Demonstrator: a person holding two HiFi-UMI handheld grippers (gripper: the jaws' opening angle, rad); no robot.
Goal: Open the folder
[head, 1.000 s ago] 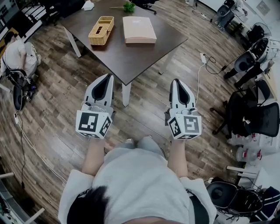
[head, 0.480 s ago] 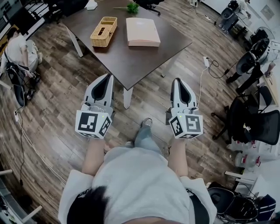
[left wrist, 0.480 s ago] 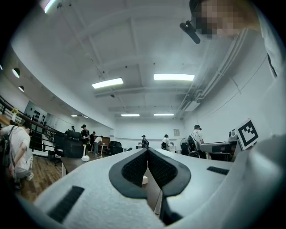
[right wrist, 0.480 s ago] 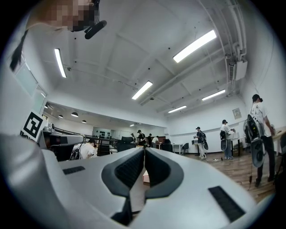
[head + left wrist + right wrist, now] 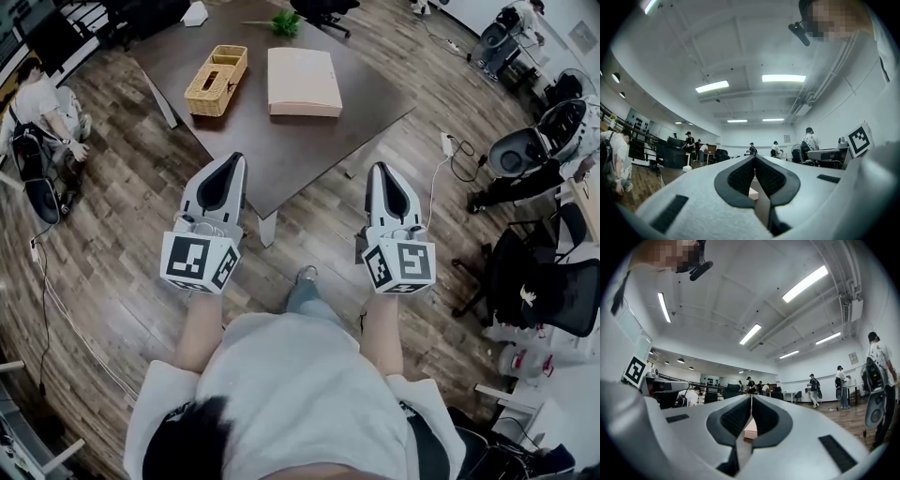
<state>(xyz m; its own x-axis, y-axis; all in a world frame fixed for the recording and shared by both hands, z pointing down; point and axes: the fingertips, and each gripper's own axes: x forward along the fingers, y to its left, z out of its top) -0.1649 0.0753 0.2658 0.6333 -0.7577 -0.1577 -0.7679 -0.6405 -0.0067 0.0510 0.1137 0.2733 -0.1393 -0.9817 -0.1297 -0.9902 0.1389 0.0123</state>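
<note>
The folder is laid flat on the worktop, with the basket just beside it at 9 o'clock and a plant at 12 o'clock. The left tool is held at its 7 o'clock and the right tool at 5 o'clock, both well apart from it.

Head view: from above, steeply down onto table and floor. Gripper views: low, forward along jaws. All three share the folder, far off.

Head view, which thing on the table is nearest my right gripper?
The pink folder, lying flat and closed; the wicker basket sits farther left and the small plant at the far edge.
</note>
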